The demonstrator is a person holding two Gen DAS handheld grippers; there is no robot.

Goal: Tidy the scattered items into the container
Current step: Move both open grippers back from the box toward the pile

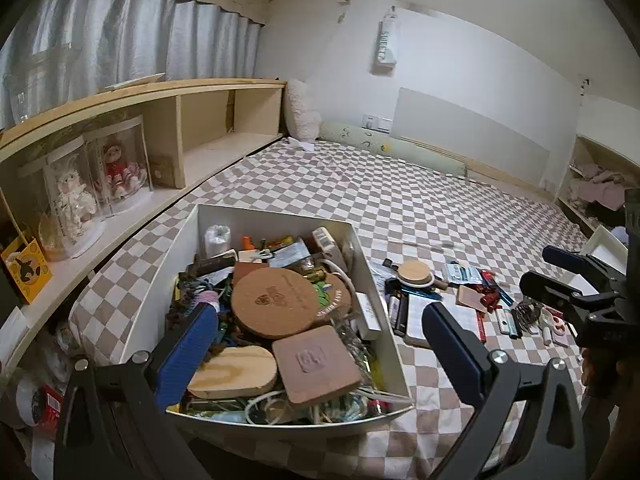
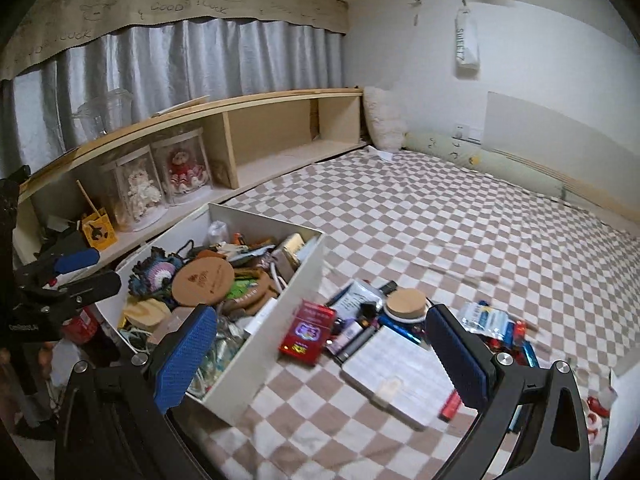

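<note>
A white open box [image 1: 380,280] [image 2: 280,308] full of small items sits on the checked bed. Inside lie round cork coasters [image 1: 274,300] [image 2: 203,282], a pink square block [image 1: 316,364] and a wooden oval [image 1: 234,372]. Scattered items lie right of the box: a red packet [image 2: 307,332], a white notebook [image 2: 400,380], a wood-lidded jar [image 1: 415,272] [image 2: 406,302], batteries and pens. My left gripper [image 1: 320,344] is open and empty over the box. My right gripper [image 2: 328,360] is open and empty above the red packet and notebook; it also shows in the left wrist view [image 1: 560,280].
A wooden shelf [image 1: 120,104] [image 2: 260,108] with two dolls in clear cases [image 1: 100,176] runs along the left of the bed. A bolster [image 1: 400,144] and pillow lie at the far wall. Checked bedding [image 2: 440,220] stretches beyond the items.
</note>
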